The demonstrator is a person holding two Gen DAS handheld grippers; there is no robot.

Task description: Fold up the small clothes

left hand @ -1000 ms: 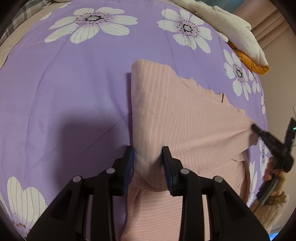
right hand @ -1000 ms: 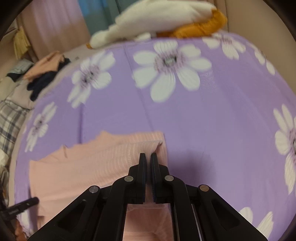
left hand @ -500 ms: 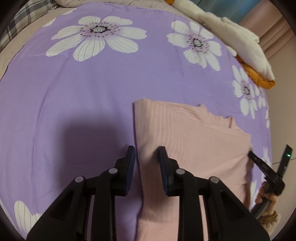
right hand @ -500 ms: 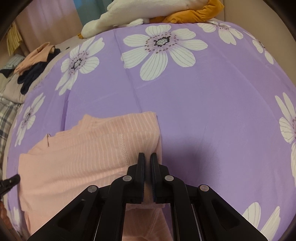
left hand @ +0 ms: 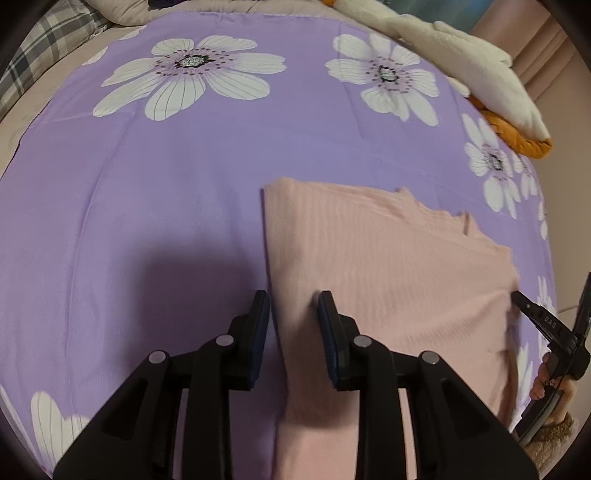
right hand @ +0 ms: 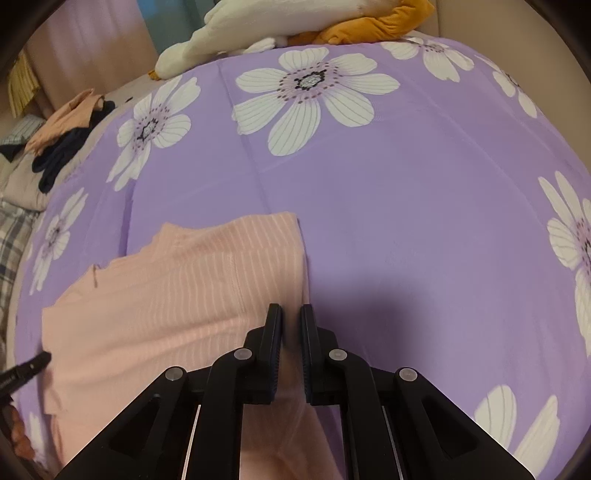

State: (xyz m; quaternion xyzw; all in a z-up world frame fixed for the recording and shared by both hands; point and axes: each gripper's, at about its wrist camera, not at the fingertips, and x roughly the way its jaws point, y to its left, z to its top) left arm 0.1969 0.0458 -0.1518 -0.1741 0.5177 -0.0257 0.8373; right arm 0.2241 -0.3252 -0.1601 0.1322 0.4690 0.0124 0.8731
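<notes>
A pink striped garment (left hand: 384, 266) lies flat on the purple flowered bedsheet (left hand: 147, 221), folded with a straight left edge. My left gripper (left hand: 293, 306) is open, its jaws astride the garment's left edge near the sheet. In the right wrist view the garment (right hand: 177, 295) fills the lower left. My right gripper (right hand: 291, 317) stands at the garment's right edge with a narrow gap between the jaws and pink fabric between them. The right gripper also shows in the left wrist view (left hand: 517, 295) at the garment's right edge.
A white and orange pile of fabric (right hand: 295, 22) lies at the far edge of the bed. Dark and peach clothes (right hand: 66, 136) lie heaped at the far left. A plaid pillow (left hand: 44, 51) sits at the far left corner.
The lifted garment has come down flat onto the sheet. Both grippers have drawn back toward its near part. The right gripper's jaws have parted slightly.
</notes>
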